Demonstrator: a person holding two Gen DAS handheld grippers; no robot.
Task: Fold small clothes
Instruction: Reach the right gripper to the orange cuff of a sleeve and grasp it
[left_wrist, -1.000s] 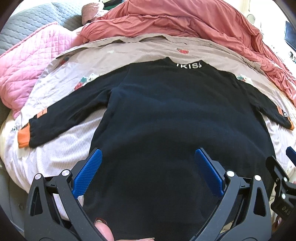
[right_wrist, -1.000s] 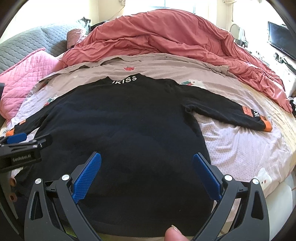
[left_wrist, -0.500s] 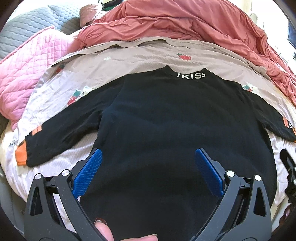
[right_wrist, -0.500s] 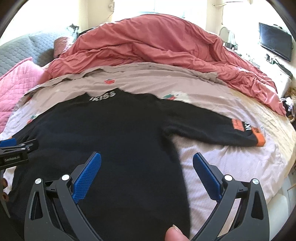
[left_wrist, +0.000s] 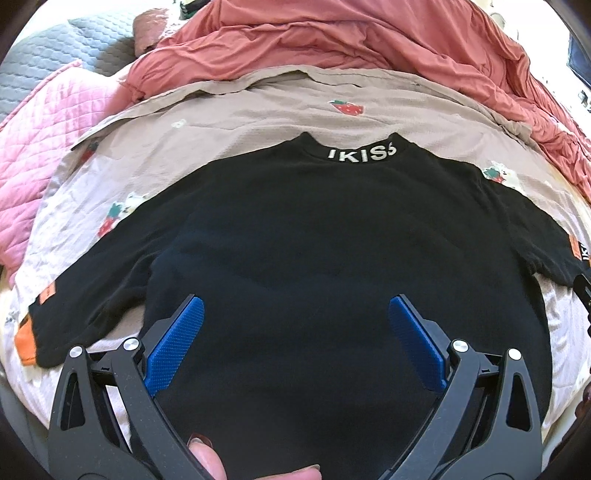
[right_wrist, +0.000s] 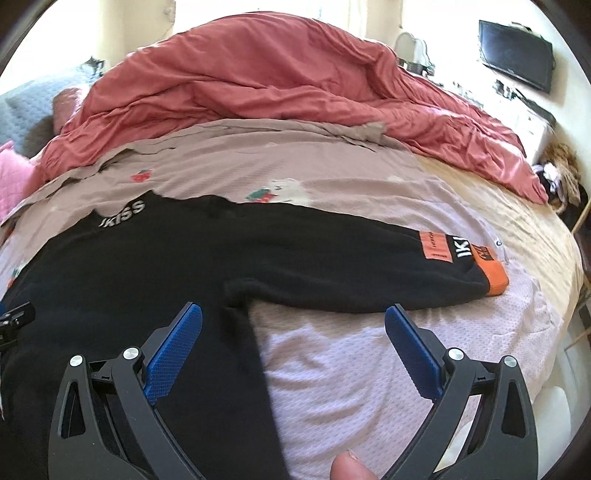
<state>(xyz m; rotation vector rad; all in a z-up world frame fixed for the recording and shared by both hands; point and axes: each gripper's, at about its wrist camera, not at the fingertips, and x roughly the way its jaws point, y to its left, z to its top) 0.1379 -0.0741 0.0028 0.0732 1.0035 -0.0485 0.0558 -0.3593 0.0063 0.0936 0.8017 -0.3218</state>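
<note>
through my left wrist camera i see the black sweatshirt (left_wrist: 325, 258) lying flat on the strawberry-print sheet (left_wrist: 240, 122), collar away from me, the white lettering on the neckband readable at the top. my left gripper (left_wrist: 295, 328) hovers over the lower body of the garment with its blue pads (left_wrist: 173, 343) spread wide and nothing between them. this view gives me the whole left sleeve, running out to its orange cuff (left_wrist: 26, 341) at the left edge of the sheet; the right sleeve is cut off at the frame's edge, where only a bit of orange patch shows. a pink quilted blanket (left_wrist: 33, 162) and a grey quilted cushion (left_wrist: 48, 59) sit on the far left.

my right wrist camera covers the other side. my right gripper (right_wrist: 293, 332) hangs over the right side seam of the sweatshirt (right_wrist: 147, 277), one pad above black fabric and the other above bare sheet (right_wrist: 351, 365), jaws wide apart and gripping nothing. here the right sleeve stretches out fully to its orange cuff (right_wrist: 495, 277), with an orange patch (right_wrist: 436, 245) and white letters just before it. only this view shows the wall-mounted tv (right_wrist: 517, 55) and the beige mattress cover (right_wrist: 517, 229) beyond the sheet. the rumpled red duvet (right_wrist: 277, 85) lies behind the sweatshirt in both views. the tip of the left gripper pokes in at the left edge here.
</note>
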